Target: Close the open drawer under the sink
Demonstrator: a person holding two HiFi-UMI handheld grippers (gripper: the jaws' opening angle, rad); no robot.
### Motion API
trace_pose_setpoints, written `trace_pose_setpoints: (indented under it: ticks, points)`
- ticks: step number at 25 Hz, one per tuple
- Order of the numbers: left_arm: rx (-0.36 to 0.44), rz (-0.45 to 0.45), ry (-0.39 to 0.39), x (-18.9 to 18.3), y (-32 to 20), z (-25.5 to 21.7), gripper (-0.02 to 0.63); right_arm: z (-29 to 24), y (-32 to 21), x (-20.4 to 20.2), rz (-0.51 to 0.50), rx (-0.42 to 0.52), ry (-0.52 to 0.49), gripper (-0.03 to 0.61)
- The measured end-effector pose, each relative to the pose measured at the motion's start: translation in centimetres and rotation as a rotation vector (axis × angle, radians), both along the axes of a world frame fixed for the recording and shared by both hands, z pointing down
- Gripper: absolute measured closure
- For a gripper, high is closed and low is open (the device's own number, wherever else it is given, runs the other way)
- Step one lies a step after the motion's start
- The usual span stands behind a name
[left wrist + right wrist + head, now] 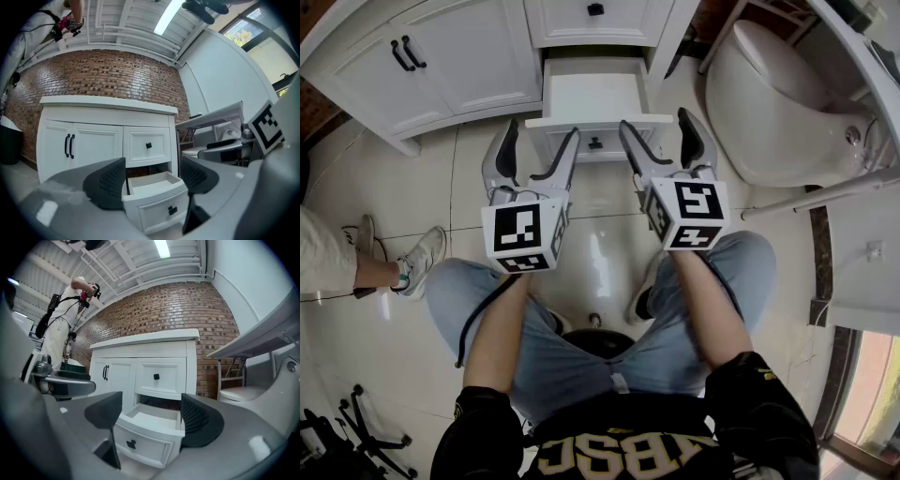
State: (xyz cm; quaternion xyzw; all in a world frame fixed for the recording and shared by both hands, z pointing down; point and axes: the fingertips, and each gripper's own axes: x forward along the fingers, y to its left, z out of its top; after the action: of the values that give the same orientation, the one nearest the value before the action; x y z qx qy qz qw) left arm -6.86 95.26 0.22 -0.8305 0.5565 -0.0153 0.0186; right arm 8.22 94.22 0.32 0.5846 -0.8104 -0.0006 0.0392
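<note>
The head view's top edge cut off the cabinet's point(469, 56) top, and a bystander point(328, 258) at the left edge showed only a leg and shoe. A pad point(110, 185) of the left tongs point(152, 180) hid the open drawer's point(157, 206) left corner; a pad point(204, 423) of the right tongs point(152, 416) hid its right end.
</note>
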Motion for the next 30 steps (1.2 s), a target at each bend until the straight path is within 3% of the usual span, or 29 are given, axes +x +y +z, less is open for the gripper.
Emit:
trace_pose_setpoints:
  ticks: [16,22,30]
  points:
    - [-0.024,0.014,-0.008,1.0,-0.9,0.6,0.245,3.1,-0.8,0.6,-0.040,-0.106,0.004,0.192]
    - [-0.050,0.012,-0.021,0.7,-1.2,1.6,0.245,5.9,-1.5,-0.1,-0.104,-0.197,-0.012,0.220]
    - [-0.072,-0.004,-0.015,-0.1,-1.7,2.1,0.245,8.7,-1.9,-2.3,-0.186,-0.282,0.081,0.270]
